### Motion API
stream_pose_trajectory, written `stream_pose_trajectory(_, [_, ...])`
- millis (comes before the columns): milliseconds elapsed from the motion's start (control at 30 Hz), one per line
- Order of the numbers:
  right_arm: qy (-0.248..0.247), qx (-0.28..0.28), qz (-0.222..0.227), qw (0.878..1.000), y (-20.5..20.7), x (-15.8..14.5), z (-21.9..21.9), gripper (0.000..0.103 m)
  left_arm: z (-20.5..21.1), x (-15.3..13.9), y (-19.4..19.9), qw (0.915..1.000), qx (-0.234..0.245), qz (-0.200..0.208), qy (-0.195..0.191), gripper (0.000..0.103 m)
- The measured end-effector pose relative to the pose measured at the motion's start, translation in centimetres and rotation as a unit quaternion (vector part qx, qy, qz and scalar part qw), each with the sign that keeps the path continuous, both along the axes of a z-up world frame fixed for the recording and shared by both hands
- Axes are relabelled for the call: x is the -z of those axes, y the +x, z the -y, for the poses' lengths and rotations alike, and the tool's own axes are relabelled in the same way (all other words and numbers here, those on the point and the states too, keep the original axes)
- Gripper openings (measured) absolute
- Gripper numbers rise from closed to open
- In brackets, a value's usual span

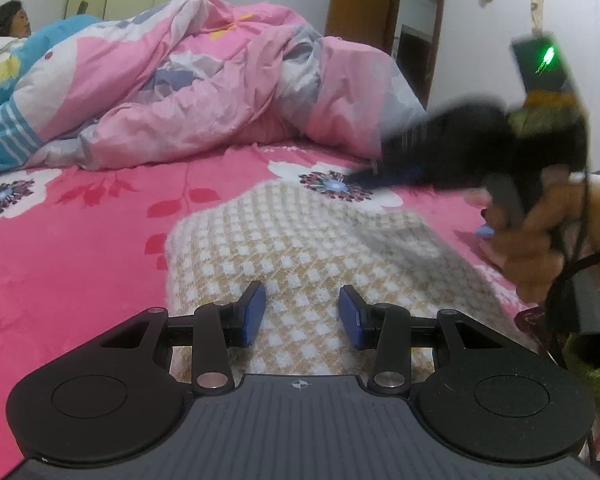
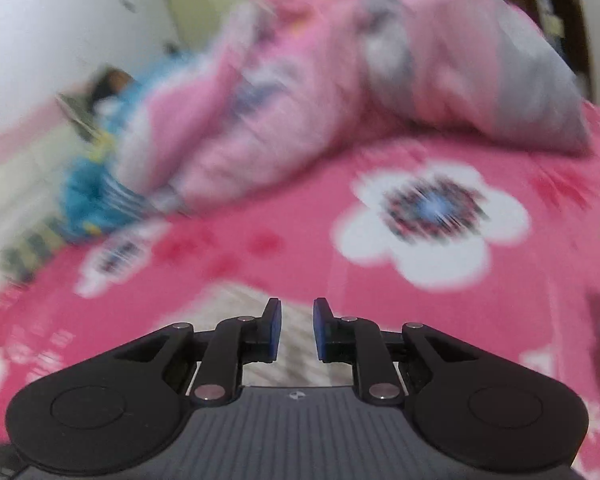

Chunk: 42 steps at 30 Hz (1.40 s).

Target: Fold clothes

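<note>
A beige-and-white checked knitted garment [image 1: 300, 236] lies folded on the pink flowered bedsheet [image 1: 80, 248]. My left gripper [image 1: 302, 314] hovers low over its near part, open, blue pads [image 1: 254, 314] apart with nothing between them. The right gripper [image 1: 380, 174] shows blurred at the right of the left wrist view, held by a hand [image 1: 540, 232], its tip above the garment's far right corner. In the blurred right wrist view my right gripper [image 2: 297, 330] stands open by a narrow gap, empty, over the garment's edge [image 2: 296, 360].
A rumpled pink and grey quilt [image 1: 204, 80] is heaped across the back of the bed. A person [image 1: 8, 28] lies at the far left under blue bedding. A brown door [image 1: 360, 4] and white wall stand behind on the right.
</note>
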State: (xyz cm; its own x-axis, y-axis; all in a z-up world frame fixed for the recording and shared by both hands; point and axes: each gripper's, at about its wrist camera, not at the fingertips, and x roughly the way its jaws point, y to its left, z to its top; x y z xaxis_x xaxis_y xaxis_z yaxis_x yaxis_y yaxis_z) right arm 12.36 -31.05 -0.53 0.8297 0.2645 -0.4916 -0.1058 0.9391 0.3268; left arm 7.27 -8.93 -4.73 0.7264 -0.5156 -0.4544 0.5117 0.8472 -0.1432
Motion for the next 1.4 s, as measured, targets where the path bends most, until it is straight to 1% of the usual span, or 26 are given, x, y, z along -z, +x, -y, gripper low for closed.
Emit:
stream_pose_trajectory(33, [-0.008,-0.015,0.003,1.000,0.2,0.1,-0.7,0.019,0.0,0.0,0.0,1.0000,0.000,0.000,-0.001,0.042])
stream_pose_trajectory(67, [-0.022,-0.024,-0.014,0.999,1.0,1.3,-1.5,0.019,-0.1,0.0,0.0,1.0000,0.001,-0.001,-0.003,0.042])
stream_pose_trajectory(133, [-0.043,-0.031,-0.072,0.996,3.1,5.0,-2.7,0.017,-0.3,0.0,0.1,0.9999,0.002,-0.008,-0.010,0.043])
stream_pose_trajectory(167, [-0.038,-0.030,-0.083,0.995,3.6,6.1,-2.7,0.017,-0.4,0.0,0.2,0.9998,0.002,-0.015,-0.014,0.043])
stream_pose_trajectory(200, [-0.028,-0.029,-0.092,0.995,3.9,6.2,-2.4,0.016,-0.7,-0.4,0.1,0.9997,0.001,-0.013,-0.020,0.043])
stream_pose_trajectory(233, [-0.021,-0.029,-0.089,0.995,3.7,5.0,-2.3,0.015,-1.1,-0.9,-0.2,0.9996,0.001,-0.015,-0.025,0.043])
stream_pose_trajectory(267, [-0.030,-0.032,-0.074,0.996,3.0,3.7,-2.6,0.016,-1.7,-1.2,-0.4,0.9993,0.001,-0.020,-0.032,0.044])
stream_pose_trajectory(300, [-0.039,-0.036,-0.059,0.997,2.3,2.5,-2.9,0.019,-2.5,-1.4,-0.7,0.9986,-0.002,-0.028,-0.046,0.045])
stream_pose_trajectory(333, [-0.048,-0.039,-0.044,0.997,1.6,1.2,-3.3,0.019,-3.4,-1.6,-1.1,0.9975,-0.006,-0.035,-0.061,0.047])
stream_pose_trajectory(400, [-0.035,-0.064,-0.015,0.997,0.2,-0.9,-4.1,0.019,-5.1,-1.7,-1.8,0.9950,-0.015,-0.053,-0.084,0.047])
stream_pose_trajectory(467, [-0.043,-0.093,-0.010,0.995,0.0,-0.8,-5.8,0.018,-6.5,-1.5,-2.5,0.9924,-0.027,-0.074,-0.094,0.047])
stream_pose_trajectory(500, [-0.055,-0.104,-0.021,0.993,0.3,0.0,-6.8,0.018,-7.1,-1.2,-2.8,0.9915,-0.035,-0.082,-0.094,0.047])
stream_pose_trajectory(533, [-0.071,-0.108,-0.043,0.991,1.2,2.1,-7.9,0.017,-7.6,-1.0,-3.2,0.9908,-0.042,-0.088,-0.094,0.047])
stream_pose_trajectory(567, [-0.079,-0.107,-0.053,0.990,1.8,4.3,-8.6,0.017,-8.1,-0.8,-3.5,0.9897,-0.047,-0.095,-0.096,0.047])
stream_pose_trajectory(600, [-0.083,-0.107,-0.058,0.989,2.0,5.6,-9.1,0.016,-8.6,-0.5,-3.8,0.9884,-0.052,-0.103,-0.099,0.048])
stream_pose_trajectory(700, [-0.087,-0.108,-0.052,0.989,0.5,5.0,-9.7,0.015,-10.2,-0.5,-4.6,0.9842,-0.057,-0.113,-0.124,0.048])
stream_pose_trajectory(733, [-0.088,-0.108,-0.050,0.989,-0.1,4.9,-9.9,0.018,-10.6,-0.5,-4.9,0.9837,-0.061,-0.112,-0.127,0.048])
stream_pose_trajectory(767, [-0.090,-0.108,-0.048,0.989,-0.6,4.7,-10.1,0.018,-11.1,-0.5,-5.1,0.9835,-0.065,-0.111,-0.127,0.048])
stream_pose_trajectory(900, [-0.095,-0.109,-0.040,0.989,-2.6,4.0,-10.9,0.017,-12.1,-0.1,-5.1,0.9809,-0.082,-0.126,-0.123,0.048])
stream_pose_trajectory(967, [-0.097,-0.109,-0.036,0.989,-3.6,3.6,-11.3,0.015,-11.8,-0.2,-4.9,0.9803,-0.089,-0.133,-0.115,0.048])
stream_pose_trajectory(1000, [-0.098,-0.110,-0.034,0.989,-4.1,3.5,-11.5,0.015,-11.6,-0.4,-4.8,0.9804,-0.094,-0.135,-0.108,0.048])
stream_pose_trajectory(1067, [-0.101,-0.110,-0.030,0.988,-5.1,3.1,-11.9,0.015,-11.3,-1.1,-5.3,0.9824,-0.112,-0.127,-0.078,0.048])
stream_pose_trajectory(1100, [-0.102,-0.112,-0.026,0.988,-5.7,3.1,-12.1,0.018,-11.2,-1.4,-5.5,0.9830,-0.122,-0.122,-0.061,0.048])
stream_pose_trajectory(1167, [-0.105,-0.121,-0.016,0.987,-7.3,3.5,-12.5,0.018,-11.0,-1.8,-5.9,0.9828,-0.141,-0.114,-0.033,0.048])
stream_pose_trajectory(1267, [-0.108,-0.135,0.000,0.985,-9.7,4.1,-13.0,0.018,-11.3,-1.7,-6.0,0.9799,-0.163,-0.113,-0.018,0.048])
stream_pose_trajectory(1400, [-0.112,-0.153,0.021,0.982,-12.8,5.0,-13.7,0.016,-10.9,-1.6,-5.5,0.9782,-0.170,-0.118,-0.011,0.048])
